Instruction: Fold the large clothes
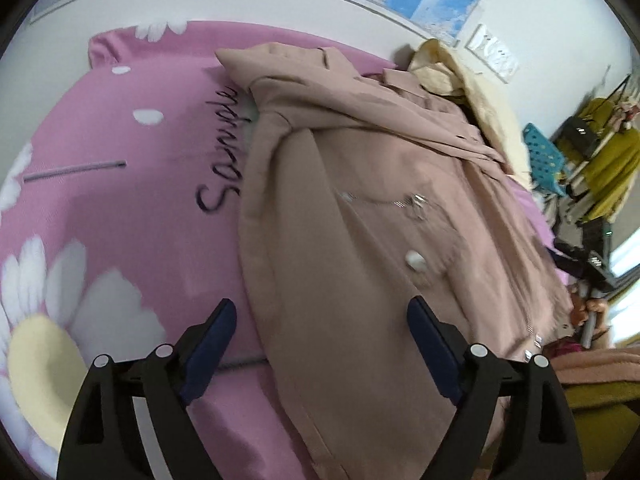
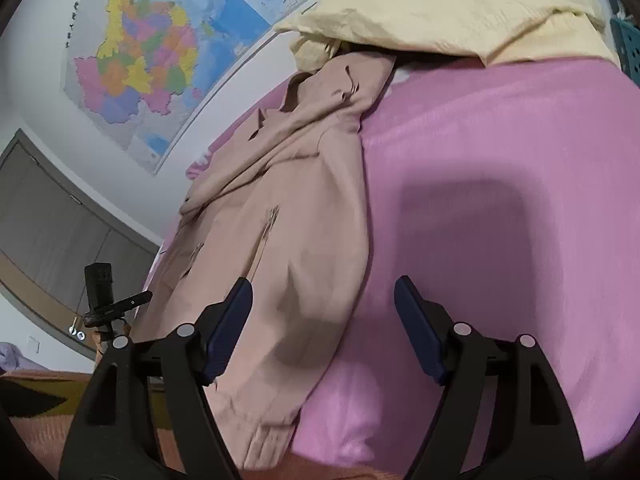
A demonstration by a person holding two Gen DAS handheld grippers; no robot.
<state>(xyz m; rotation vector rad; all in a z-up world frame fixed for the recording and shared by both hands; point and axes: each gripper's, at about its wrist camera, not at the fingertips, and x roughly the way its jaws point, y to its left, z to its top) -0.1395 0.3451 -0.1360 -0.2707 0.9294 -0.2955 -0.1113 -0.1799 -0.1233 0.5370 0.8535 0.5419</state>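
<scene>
A large dusty-pink coat [image 1: 360, 208] lies lengthwise on a pink bedsheet [image 1: 132, 208], its sides folded inward over the body, with a white button and metal clasps showing. My left gripper [image 1: 322, 320] hovers open over the coat's near edge, nothing between its blue-padded fingers [image 1: 212, 344]. In the right wrist view the same coat [image 2: 288, 232] lies left of centre on the sheet [image 2: 500, 200]. My right gripper [image 2: 324, 300] hangs open above the coat's lower right edge, holding nothing.
A cream pillow [image 2: 440, 8] lies at the head of the bed. Maps [image 2: 152, 52] cover the wall. A tripod camera [image 2: 104, 300] stands at the bed's left. A cluttered rack [image 1: 592, 168] and teal stool stand on the other side. The sheet bears daisy prints [image 1: 48, 320].
</scene>
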